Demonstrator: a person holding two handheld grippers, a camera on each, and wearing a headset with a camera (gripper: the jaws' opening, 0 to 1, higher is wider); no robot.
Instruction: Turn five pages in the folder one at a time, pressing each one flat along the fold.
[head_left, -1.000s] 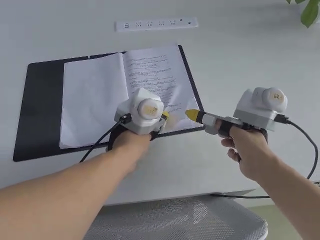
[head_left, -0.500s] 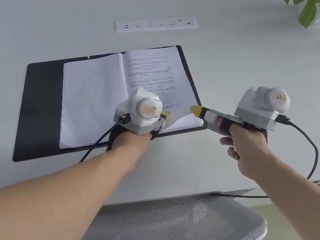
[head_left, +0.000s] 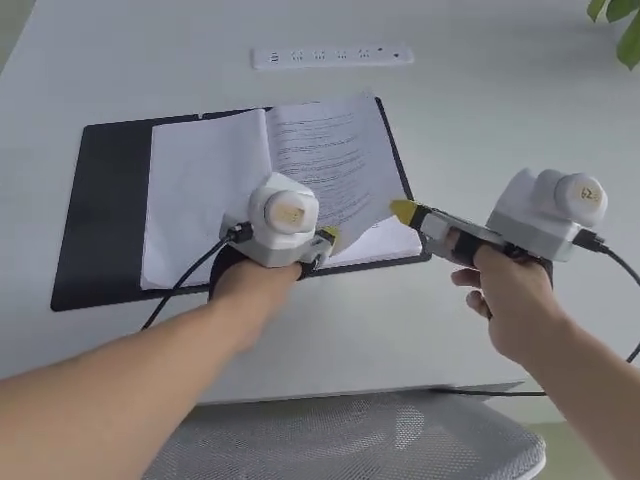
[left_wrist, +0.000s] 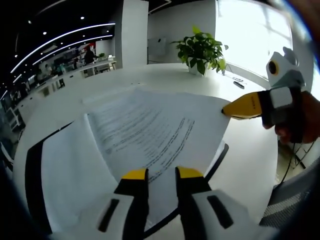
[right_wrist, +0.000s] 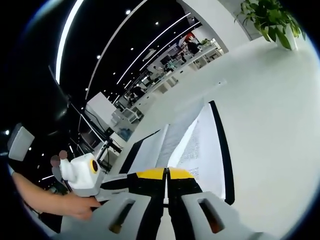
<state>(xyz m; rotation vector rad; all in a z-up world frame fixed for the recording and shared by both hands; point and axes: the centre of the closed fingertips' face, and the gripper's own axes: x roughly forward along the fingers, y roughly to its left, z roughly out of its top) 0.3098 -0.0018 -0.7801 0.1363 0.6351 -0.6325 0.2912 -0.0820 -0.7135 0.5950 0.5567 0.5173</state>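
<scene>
A black folder (head_left: 100, 220) lies open on the white table, with a blank sheet (head_left: 205, 200) on the left and a printed page (head_left: 335, 160) on the right. My right gripper (head_left: 405, 211) is shut on the printed page's lower right corner, which is raised off the sheets beneath; in its own view the thin page edge (right_wrist: 172, 150) runs up from the closed tips of the right gripper (right_wrist: 165, 173). My left gripper (head_left: 325, 238) hovers at the bottom edge of that page, open a little. In the left gripper view the printed page (left_wrist: 150, 130) shows through the gap of the left gripper (left_wrist: 162, 173).
A white power strip (head_left: 332, 57) lies at the back of the table. Leaves of a plant (head_left: 620, 25) show at the far right corner. A grey mesh chair (head_left: 350, 440) sits under the table's front edge. Cables trail from both grippers.
The right gripper has moved up and slightly right, lifting the printed page's lower right corner. The left gripper has stayed at the page's bottom edge. The head camera has shifted.
</scene>
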